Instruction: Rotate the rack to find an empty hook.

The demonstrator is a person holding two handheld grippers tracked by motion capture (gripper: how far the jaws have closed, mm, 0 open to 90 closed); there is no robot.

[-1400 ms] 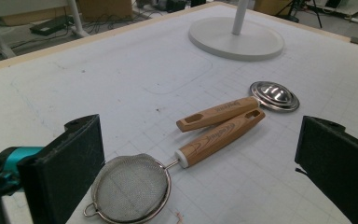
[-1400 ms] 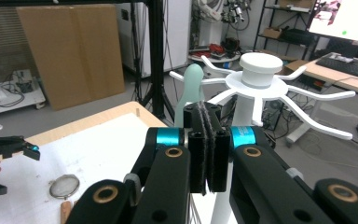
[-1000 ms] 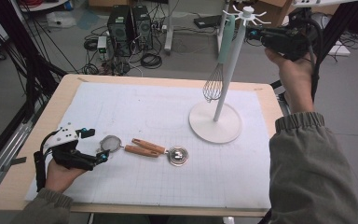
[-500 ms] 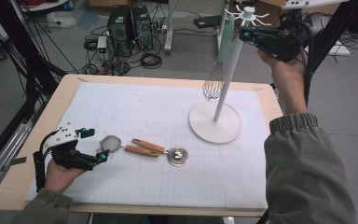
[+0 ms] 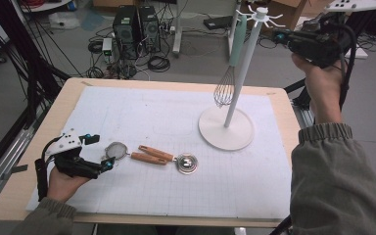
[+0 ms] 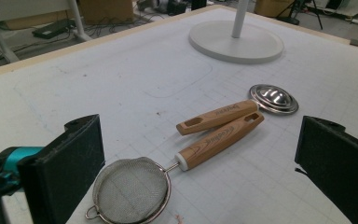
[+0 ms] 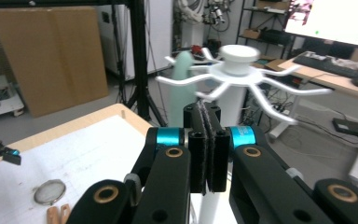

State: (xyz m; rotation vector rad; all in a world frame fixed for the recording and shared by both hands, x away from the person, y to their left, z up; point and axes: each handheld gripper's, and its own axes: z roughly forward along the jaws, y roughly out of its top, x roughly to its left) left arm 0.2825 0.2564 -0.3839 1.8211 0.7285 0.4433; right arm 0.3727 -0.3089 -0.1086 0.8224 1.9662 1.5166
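Rightward and away from the stand top, the right gripper [image 5: 280, 35] has drifted since the earlier frames; the left gripper [image 5: 100, 152] has kept its place.

At the upper right of the high view the right gripper's jaws are pressed together on nothing, just beside the hooks of the white stand [image 5: 245, 68], where the whisk [image 5: 227, 81] hangs. At lower left, the left gripper's jaws stand wide around the strainer [image 6: 133, 189], which lies on the surface [image 5: 142, 112] beside the wooden-handled scoop [image 6: 272, 98].
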